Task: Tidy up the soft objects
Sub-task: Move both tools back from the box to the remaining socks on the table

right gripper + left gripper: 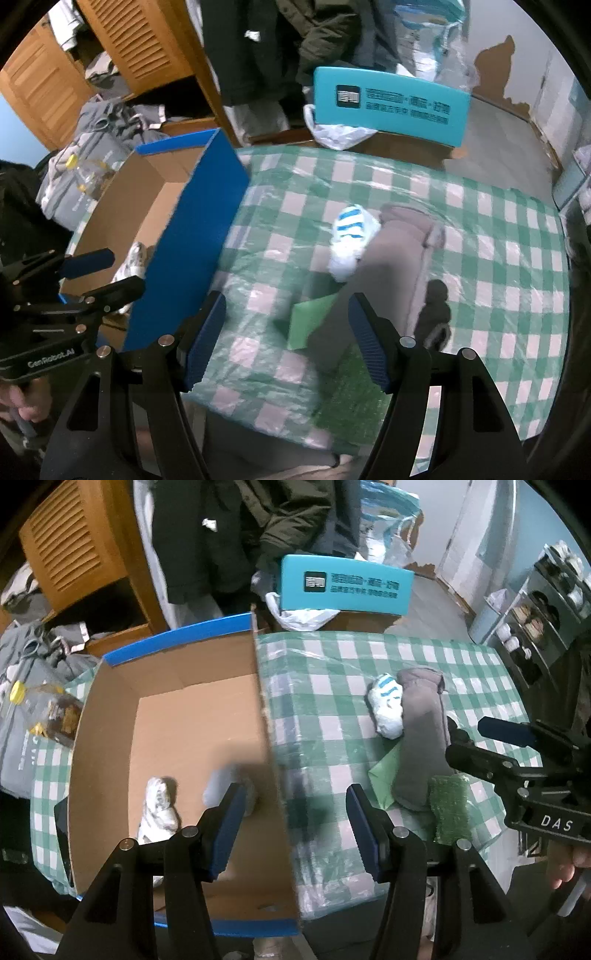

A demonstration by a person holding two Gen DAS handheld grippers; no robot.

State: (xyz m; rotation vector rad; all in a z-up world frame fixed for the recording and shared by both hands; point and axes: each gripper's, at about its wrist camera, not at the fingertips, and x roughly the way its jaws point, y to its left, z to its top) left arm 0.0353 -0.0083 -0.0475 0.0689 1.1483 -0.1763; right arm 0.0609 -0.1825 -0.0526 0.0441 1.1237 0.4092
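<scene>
An open cardboard box (110, 709) with blue outer walls (192, 236) stands on the left of the checked table. Inside lie a white rolled sock (157, 812) and a blurred pale soft item (221, 786). My left gripper (293, 827) is open and empty, straddling the box's right wall. On the cloth lie a white and blue striped sock (386, 705) (349, 236), a long grey soft item (421, 746) (384, 273), a green cloth (310, 321) and a green scrub pad (450, 808). My right gripper (286, 339) is open and empty above the green cloth.
The green checked tablecloth (498, 258) is covered with clear plastic. A teal box (347, 585) and a plastic bag (303, 614) sit behind the table. Clothes hang at the back, a wooden cabinet (74, 546) stands at left, and a shelf rack (546, 602) at right.
</scene>
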